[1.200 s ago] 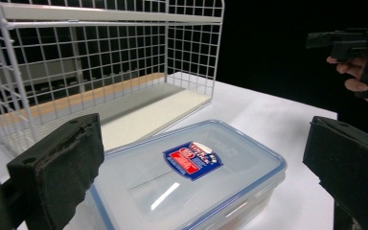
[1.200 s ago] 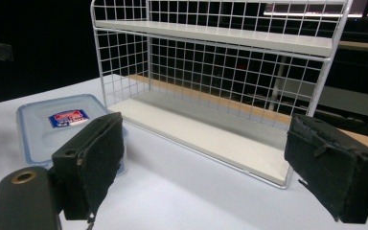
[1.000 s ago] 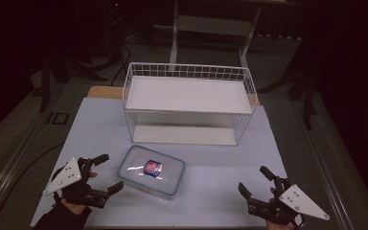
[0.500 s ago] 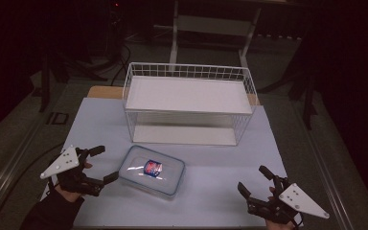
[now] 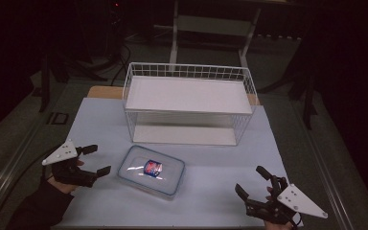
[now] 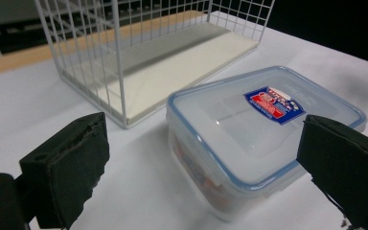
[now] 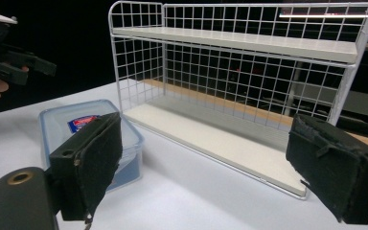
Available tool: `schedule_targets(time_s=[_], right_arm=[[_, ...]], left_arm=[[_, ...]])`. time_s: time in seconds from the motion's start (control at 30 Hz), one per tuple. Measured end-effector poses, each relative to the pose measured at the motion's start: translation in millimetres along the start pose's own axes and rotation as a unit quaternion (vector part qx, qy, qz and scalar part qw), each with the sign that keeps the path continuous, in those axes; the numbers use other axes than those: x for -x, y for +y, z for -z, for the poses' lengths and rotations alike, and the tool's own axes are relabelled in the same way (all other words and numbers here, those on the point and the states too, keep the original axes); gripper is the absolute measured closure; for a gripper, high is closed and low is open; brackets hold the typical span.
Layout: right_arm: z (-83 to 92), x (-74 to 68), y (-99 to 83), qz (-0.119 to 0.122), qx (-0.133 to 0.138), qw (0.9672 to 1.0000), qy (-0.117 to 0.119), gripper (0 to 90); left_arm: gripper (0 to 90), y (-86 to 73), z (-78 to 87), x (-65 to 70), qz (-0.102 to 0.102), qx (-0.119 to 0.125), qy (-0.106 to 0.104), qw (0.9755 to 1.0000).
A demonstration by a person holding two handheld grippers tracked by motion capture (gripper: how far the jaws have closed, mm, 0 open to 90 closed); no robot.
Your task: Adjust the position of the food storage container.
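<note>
Nothing was gripped yet: the lidded plastic box [image 5: 151,172] sat flat on the tabletop [image 5: 220,201], just ahead of the left claw [image 5: 97,159], whose jaws were spread wide and apart from it. The right claw [image 5: 251,184], also spread and empty, was well off to the box's other side. The wire rack [image 5: 188,103] beyond both claws stood bare, so grasping and any placing looked left to do.

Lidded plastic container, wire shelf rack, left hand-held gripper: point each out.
Lidded plastic container [image 5: 151,170], high view, middle of its lid.
Wire shelf rack [image 5: 188,94], high view, its upper shelf board.
Left hand-held gripper [image 5: 97,159], high view, midway between its fingertips.
</note>
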State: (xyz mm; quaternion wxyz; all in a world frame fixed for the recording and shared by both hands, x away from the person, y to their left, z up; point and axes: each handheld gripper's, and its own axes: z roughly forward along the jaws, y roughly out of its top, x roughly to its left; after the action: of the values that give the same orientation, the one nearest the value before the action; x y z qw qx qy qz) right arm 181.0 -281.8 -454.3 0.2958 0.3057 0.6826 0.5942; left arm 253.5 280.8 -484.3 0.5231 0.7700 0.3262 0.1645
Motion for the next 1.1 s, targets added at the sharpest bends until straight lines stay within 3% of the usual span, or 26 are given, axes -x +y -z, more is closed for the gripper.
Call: schedule_targets(time_s=[0.03,0.17,0.2,0.23,0.37,0.4,0.43,0.47,0.5,0.63,0.73,1.1], right_arm=[[-0.2,-0.5,0.2,0.000,0.000,1.0000,0.002,12.1],[-0.4,-1.3,0.3,0.002,0.000,1.0000,0.003,12.1],[-0.3,-1.3,0.3,0.000,0.000,1.0000,0.003,12.1],[-0.2,-1.4,0.4,-0.002,0.002,1.0000,0.004,12.1],[0.4,-1.9,0.8,0.002,0.005,0.9999,0.009,12.1],[-0.1,-1.9,1.0,0.002,0.006,0.9999,0.010,12.1],[-0.1,-1.9,1.0,0.002,0.006,0.9999,0.010,12.1],[-0.3,-1.8,0.7,0.002,0.005,0.9999,0.012,12.1],[-0.3,-1.8,0.7,0.002,0.005,0.9999,0.012,12.1],[0.0,-2.0,0.6,0.003,0.002,0.9999,0.014,12.1],[0.0,-1.8,0.6,0.003,0.003,0.9998,0.017,12.1],[-0.1,-1.1,0.6,-0.001,0.002,0.9998,0.018,12.1]], left_arm=[[4.8,-0.9,-0.4,-0.4,-0.004,-0.006,0.011,0.9999],[21.7,-6.8,-1.3,-6.9,0.003,-0.022,0.016,0.9996],[21.7,-10.4,-3.1,-10.3,0.004,-0.034,0.019,0.9992],[32.7,-12.0,-4.4,-10.5,0.000,-0.036,0.026,0.9990],[54.0,-19.6,-14.4,-10.7,-0.004,-0.063,0.016,0.9979],[62.7,-21.2,-18.4,-10.7,-0.003,-0.078,0.018,0.9968],[62.7,-22.8,-21.9,-10.6,-0.005,-0.089,0.018,0.9958],[70.6,-24.3,-25.2,-10.6,-0.006,-0.098,0.013,0.9951],[70.6,-25.5,-29.0,-10.2,-0.007,-0.113,0.018,0.9934],[81.8,-29.9,-42.3,-2.9,-0.019,-0.144,0.000,0.9894],[89.2,-31.3,-49.2,2.5,-0.025,-0.149,-0.012,0.9885],[89.6,-28.0,-55.7,14.4,-0.034,-0.151,-0.044,0.9870]])
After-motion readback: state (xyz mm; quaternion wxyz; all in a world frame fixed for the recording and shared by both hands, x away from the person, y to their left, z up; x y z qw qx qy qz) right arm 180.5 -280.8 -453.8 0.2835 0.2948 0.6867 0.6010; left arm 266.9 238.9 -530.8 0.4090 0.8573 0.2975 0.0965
